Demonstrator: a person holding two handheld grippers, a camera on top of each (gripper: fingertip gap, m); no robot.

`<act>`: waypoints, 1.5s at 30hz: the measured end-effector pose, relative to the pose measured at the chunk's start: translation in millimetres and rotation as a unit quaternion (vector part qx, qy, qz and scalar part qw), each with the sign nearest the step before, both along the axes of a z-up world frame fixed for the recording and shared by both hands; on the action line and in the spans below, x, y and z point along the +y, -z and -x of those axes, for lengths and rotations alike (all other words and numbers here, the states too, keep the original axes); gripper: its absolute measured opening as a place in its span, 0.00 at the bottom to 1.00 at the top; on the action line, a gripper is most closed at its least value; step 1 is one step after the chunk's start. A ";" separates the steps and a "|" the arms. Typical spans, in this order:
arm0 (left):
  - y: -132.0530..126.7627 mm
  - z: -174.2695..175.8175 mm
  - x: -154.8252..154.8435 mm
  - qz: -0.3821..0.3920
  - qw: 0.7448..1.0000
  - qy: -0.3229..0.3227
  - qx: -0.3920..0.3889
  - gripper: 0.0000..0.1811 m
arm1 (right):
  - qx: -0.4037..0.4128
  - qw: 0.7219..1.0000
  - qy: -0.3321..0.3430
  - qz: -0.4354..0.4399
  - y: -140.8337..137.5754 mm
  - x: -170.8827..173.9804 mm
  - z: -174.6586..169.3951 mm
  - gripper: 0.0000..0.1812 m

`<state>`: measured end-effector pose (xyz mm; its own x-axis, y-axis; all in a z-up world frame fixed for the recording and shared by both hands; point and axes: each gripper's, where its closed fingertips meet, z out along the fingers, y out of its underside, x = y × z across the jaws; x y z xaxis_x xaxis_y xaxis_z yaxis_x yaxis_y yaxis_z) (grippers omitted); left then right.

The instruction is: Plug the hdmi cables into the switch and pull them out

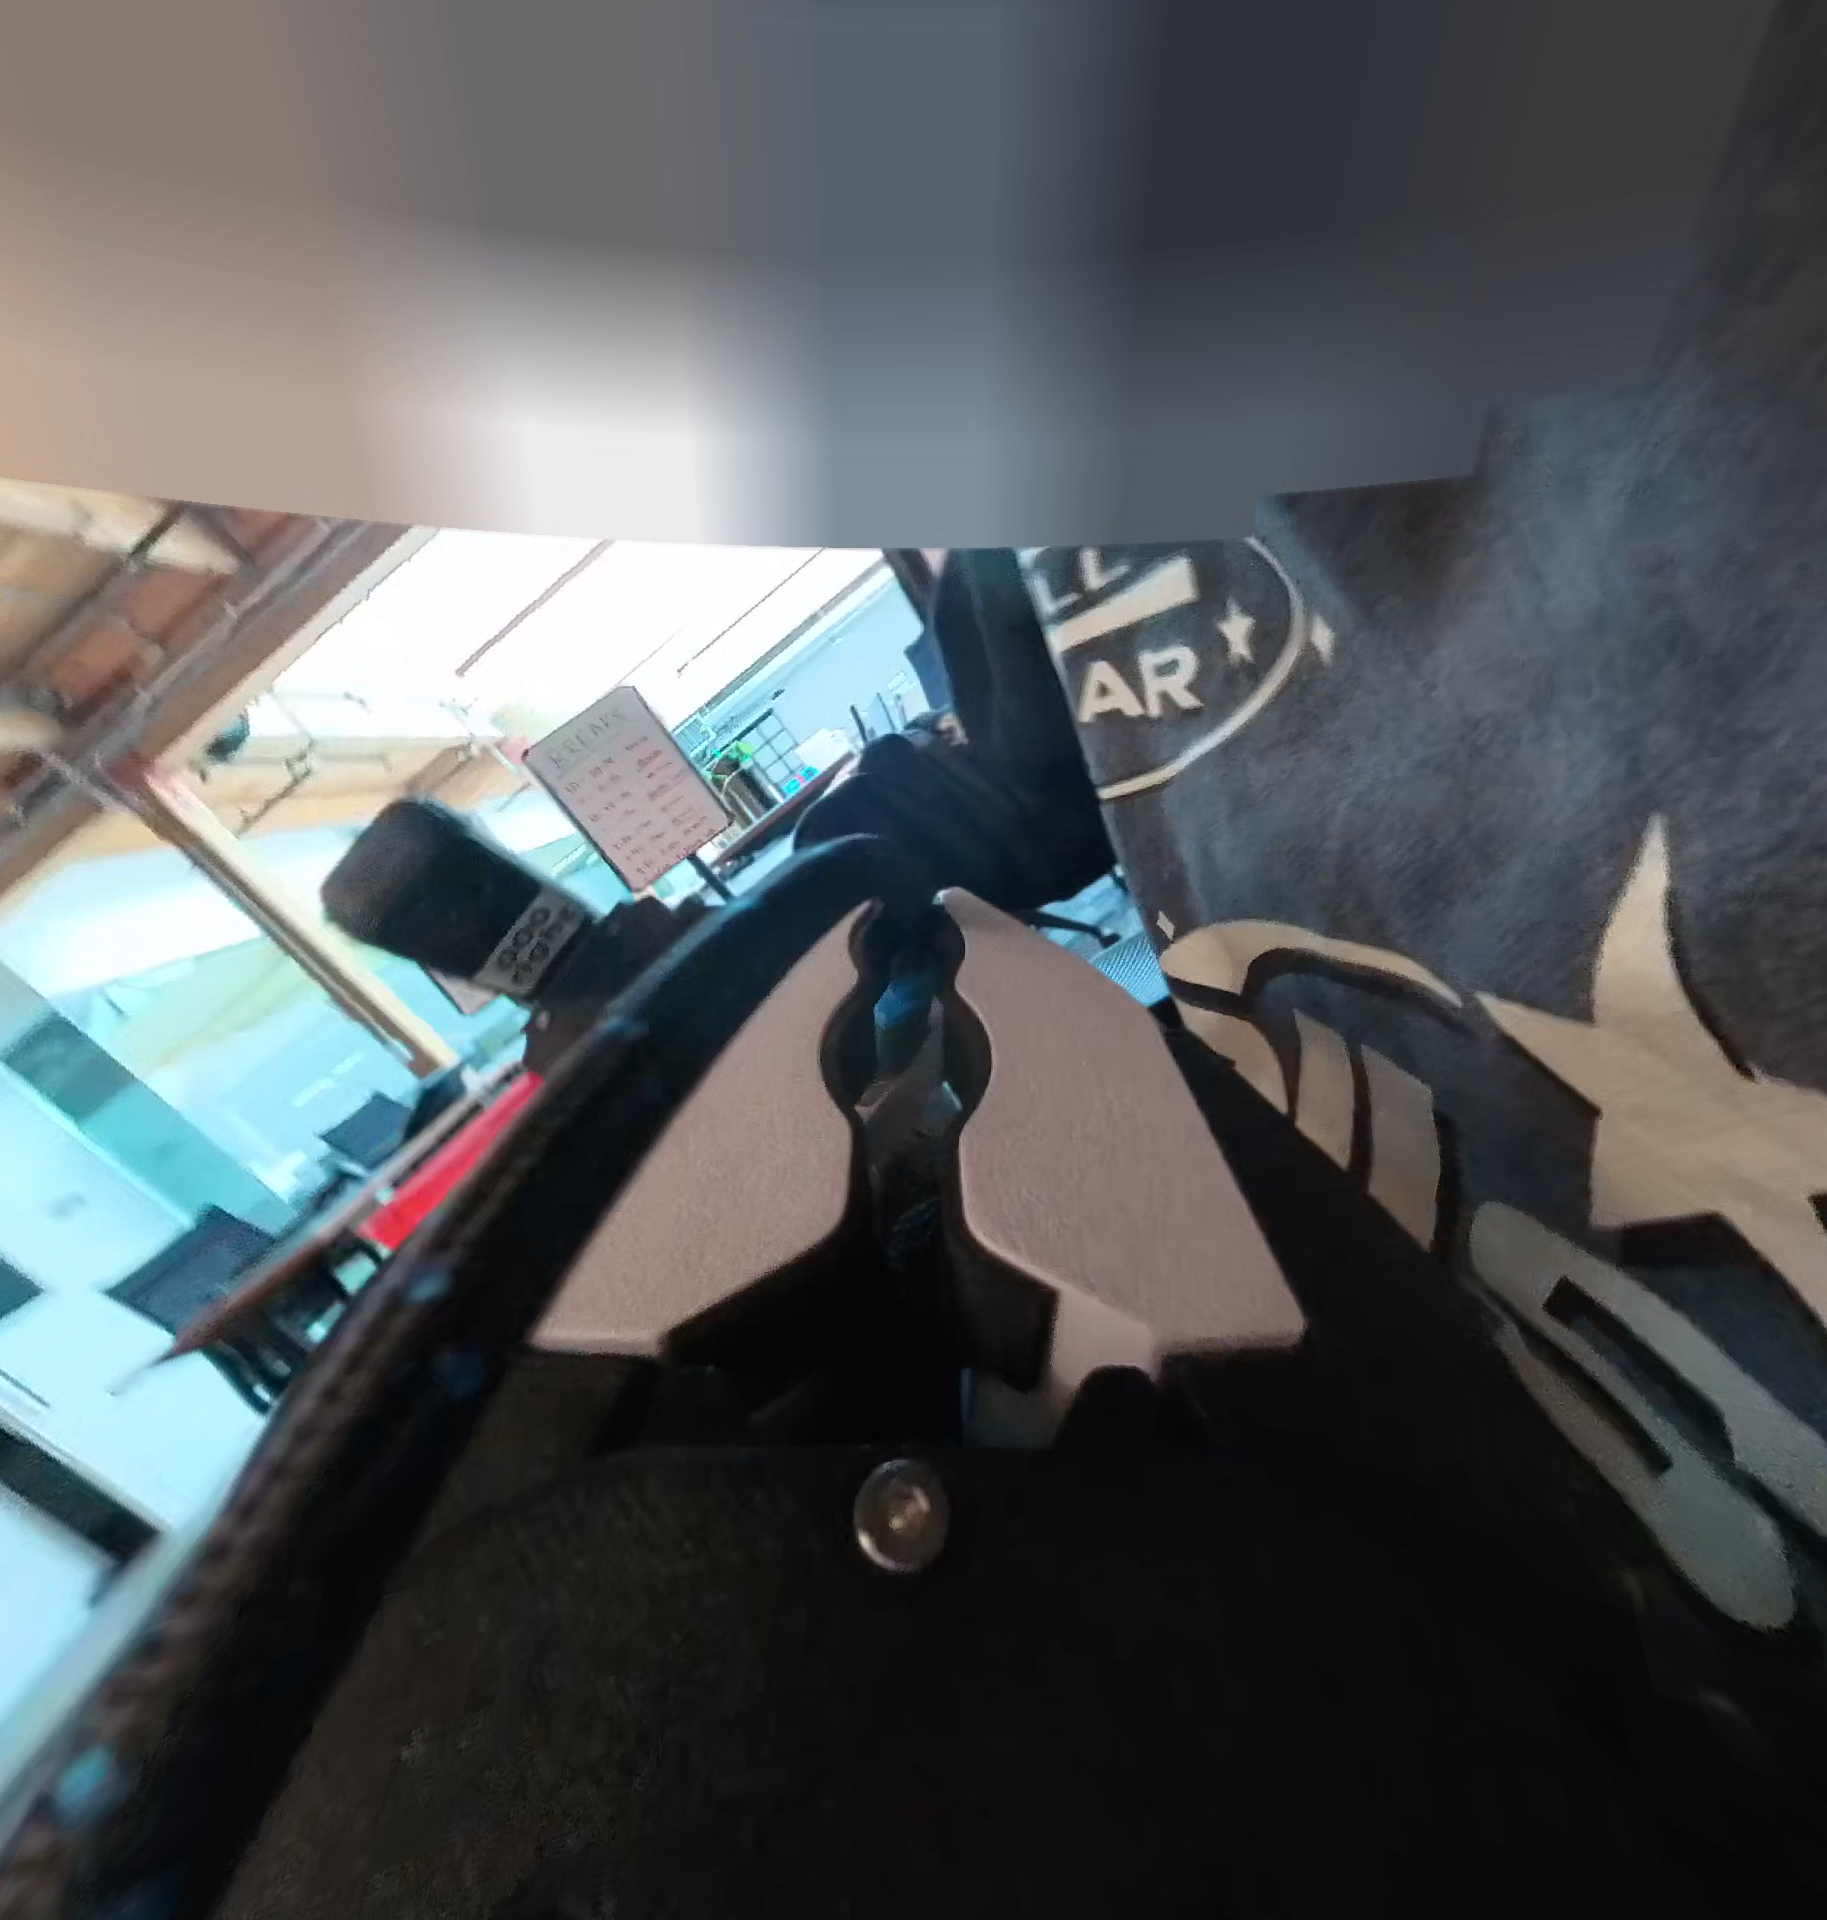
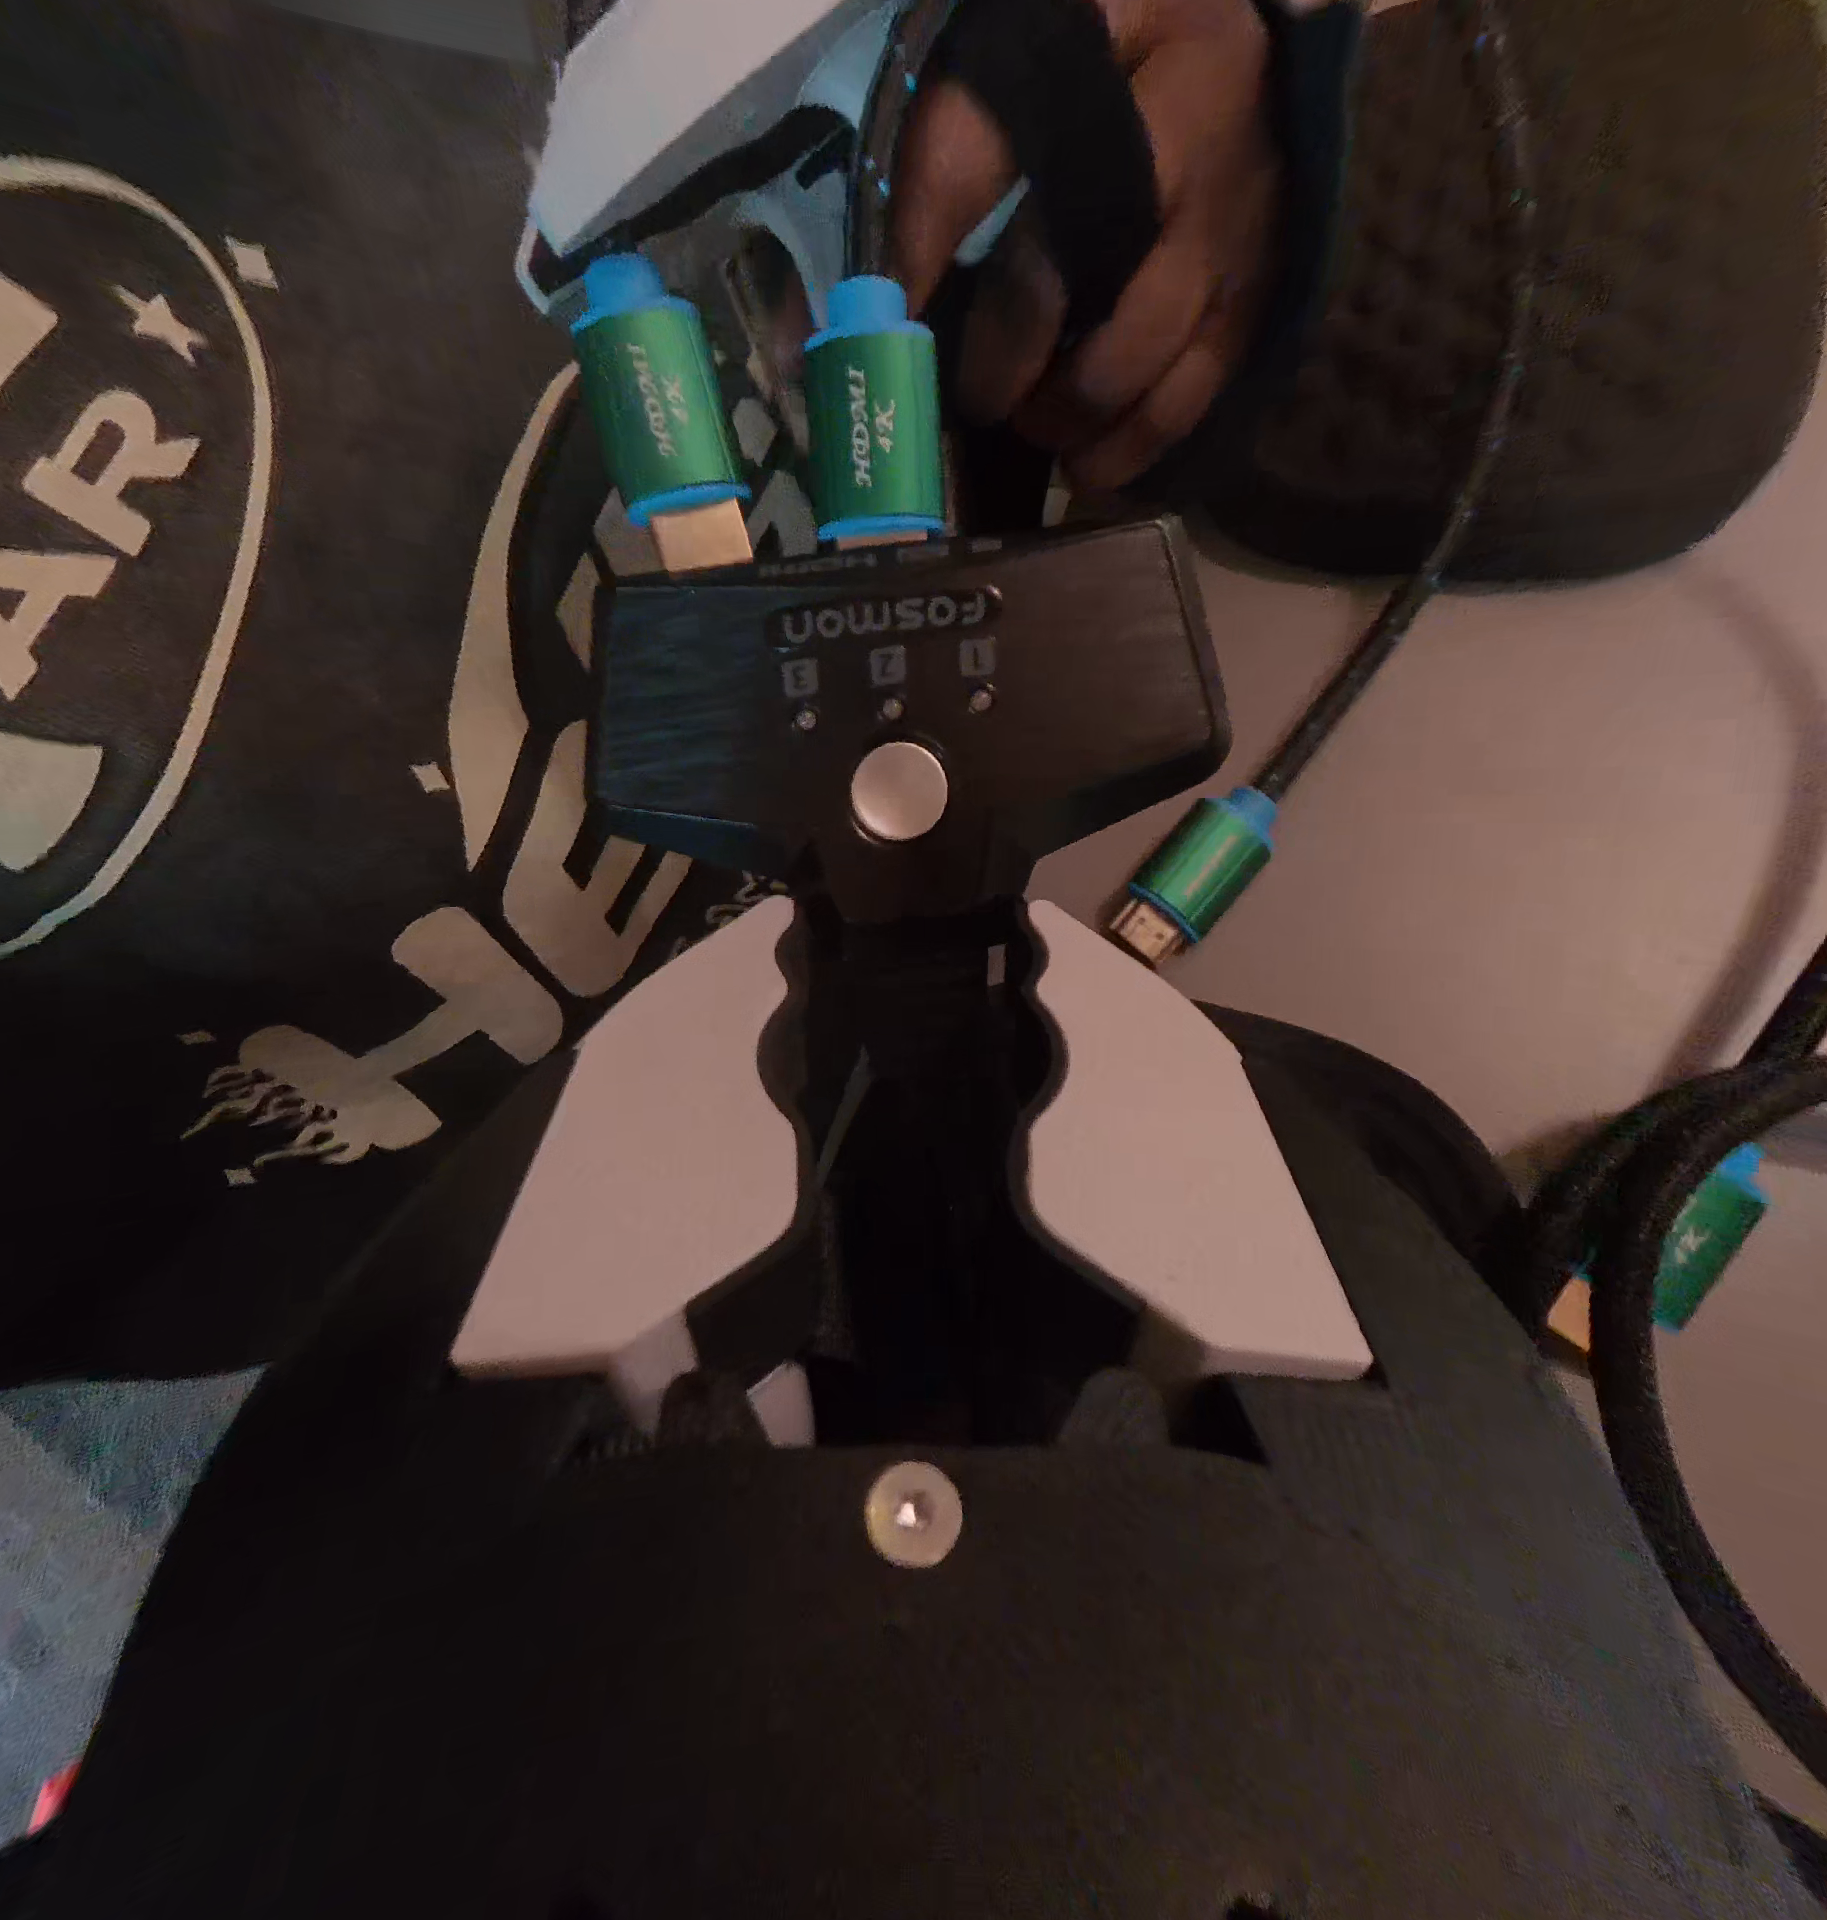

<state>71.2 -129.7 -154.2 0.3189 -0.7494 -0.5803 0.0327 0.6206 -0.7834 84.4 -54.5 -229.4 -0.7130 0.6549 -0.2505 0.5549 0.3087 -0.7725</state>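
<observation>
My right gripper (image 2: 909, 925) is shut on the narrow neck of the black HDMI switch (image 2: 909, 665) and holds it out in front. Two green HDMI plugs stand at the switch's far edge. The right plug (image 2: 873, 426) sits in a port. The left plug (image 2: 660, 416) is tilted, and its gold tip (image 2: 699, 540) still shows at the port edge. My left gripper (image 2: 670, 177) is just behind the left plug, with a hand (image 2: 1044, 260) beside it. In the left wrist view this gripper (image 1: 904, 920) is shut on a black cable with a blue collar (image 1: 904, 992).
A third green plug (image 2: 1195, 873) lies loose on the pale table (image 2: 1511, 748), and another (image 2: 1709, 1236) is at the right edge. Black braided cables (image 2: 1636, 1455) loop there. A person's dark printed shirt (image 2: 161, 623) fills the left side and also shows in the left wrist view (image 1: 1511, 935).
</observation>
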 end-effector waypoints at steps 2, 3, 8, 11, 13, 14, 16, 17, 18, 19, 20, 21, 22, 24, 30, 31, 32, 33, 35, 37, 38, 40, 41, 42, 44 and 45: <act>-5.9 8.0 11.1 0.061 0.997 -0.024 -0.047 0.04 | 0.016 0.999 0.037 0.018 -7.4 4.1 3.8 0.20; -7.2 11.8 17.8 0.086 0.993 -0.045 -0.068 0.04 | 0.024 0.998 0.059 0.016 -9.1 7.1 6.1 0.20; -11.2 20.4 32.3 0.142 0.978 -0.100 -0.113 0.05 | 0.048 0.989 0.137 0.029 -9.9 13.5 13.0 0.20; -23.1 32.2 22.9 0.119 0.976 -0.080 -0.162 0.03 | 0.034 0.976 0.213 -0.020 -12.3 43.1 15.0 0.20; -28.9 41.9 19.9 0.124 0.971 -0.068 -0.194 0.03 | 0.006 0.952 0.272 -0.140 3.6 79.1 10.7 0.21; -32.4 46.6 18.1 0.123 0.967 -0.061 -0.214 0.03 | -0.022 0.937 0.291 -0.193 15.3 93.8 6.0 0.21; -39.6 54.2 15.4 0.121 0.959 -0.045 -0.252 0.03 | -0.036 0.928 0.306 -0.211 23.4 100.0 6.8 0.21; -42.9 57.4 14.7 0.122 0.954 -0.037 -0.270 0.03 | -0.003 0.929 0.318 -0.190 14.1 98.3 13.2 0.25; -46.5 61.0 14.5 0.122 0.949 -0.033 -0.289 0.03 | 0.041 0.930 0.327 -0.165 -0.7 93.8 20.2 0.30; -49.8 64.9 14.8 0.121 0.943 -0.032 -0.308 0.03 | 0.101 0.928 0.330 -0.138 -20.9 85.3 26.9 0.34; -52.8 68.6 15.1 0.121 0.937 -0.029 -0.328 0.03 | 0.175 0.923 0.322 -0.116 -44.5 72.2 32.3 0.36; -55.3 71.5 15.4 0.123 0.929 -0.024 -0.347 0.03 | 0.257 0.912 0.305 -0.100 -67.9 55.0 35.8 0.36; -57.4 73.5 15.9 0.127 0.922 -0.018 -0.366 0.03 | 0.334 0.893 0.288 -0.085 -87.0 35.4 38.1 0.36; -59.7 73.4 16.6 0.138 0.908 0.002 -0.395 0.03 | 0.436 0.862 0.252 -0.055 -104.7 -5.5 44.2 0.29; -54.2 52.4 19.1 0.185 0.895 0.044 -0.403 0.03 | 0.512 0.837 0.181 -0.060 -106.3 -57.0 69.9 0.08; -53.2 50.9 20.1 0.194 0.894 0.043 -0.401 0.03 | 0.516 0.837 0.168 -0.068 -107.9 -58.2 69.3 0.07; -52.5 51.2 21.7 0.205 0.893 0.042 -0.399 0.03 | 0.514 0.837 0.164 -0.090 -107.7 -55.5 69.0 0.07; -50.0 51.0 25.6 0.227 0.892 0.037 -0.390 0.04 | 0.515 0.834 0.160 -0.122 -106.6 -52.0 67.6 0.07; -41.3 51.6 35.6 0.290 0.883 0.028 -0.367 0.09 | 0.523 0.815 0.144 -0.203 -105.0 -45.3 62.3 0.07; -32.2 50.2 39.6 0.365 0.867 0.046 -0.336 0.17 | 0.525 0.792 0.115 -0.289 -102.1 -41.2 57.0 0.06; -29.1 49.0 39.3 0.395 0.858 0.059 -0.323 0.15 | 0.529 0.778 0.096 -0.326 -100.7 -41.2 54.6 0.06; -24.6 44.7 35.7 0.430 0.850 0.079 -0.294 0.13 | 0.528 0.755 0.065 -0.382 -97.2 -40.7 52.5 0.06; -23.3 42.4 33.7 0.438 0.850 0.082 -0.282 0.12 | 0.525 0.751 0.052 -0.396 -94.7 -40.7 52.2 0.06; -21.0 39.9 33.3 0.444 0.851 0.078 -0.269 0.12 | 0.521 0.749 0.043 -0.406 -92.2 -39.9 52.5 0.06; -15.1 33.5 32.4 0.454 0.856 0.067 -0.237 0.12 | 0.515 0.744 0.028 -0.425 -88.6 -38.4 53.9 0.06; -13.3 32.2 33.5 0.457 0.858 0.058 -0.229 0.12 | 0.512 0.742 0.021 -0.432 -87.1 -38.5 54.7 0.06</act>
<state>39.0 -96.3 -140.9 0.2484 -0.8674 0.4312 0.4862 -0.2734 -0.8300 29.7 -93.0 -142.3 -0.2137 0.2823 0.9352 -0.1640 0.9334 -0.3192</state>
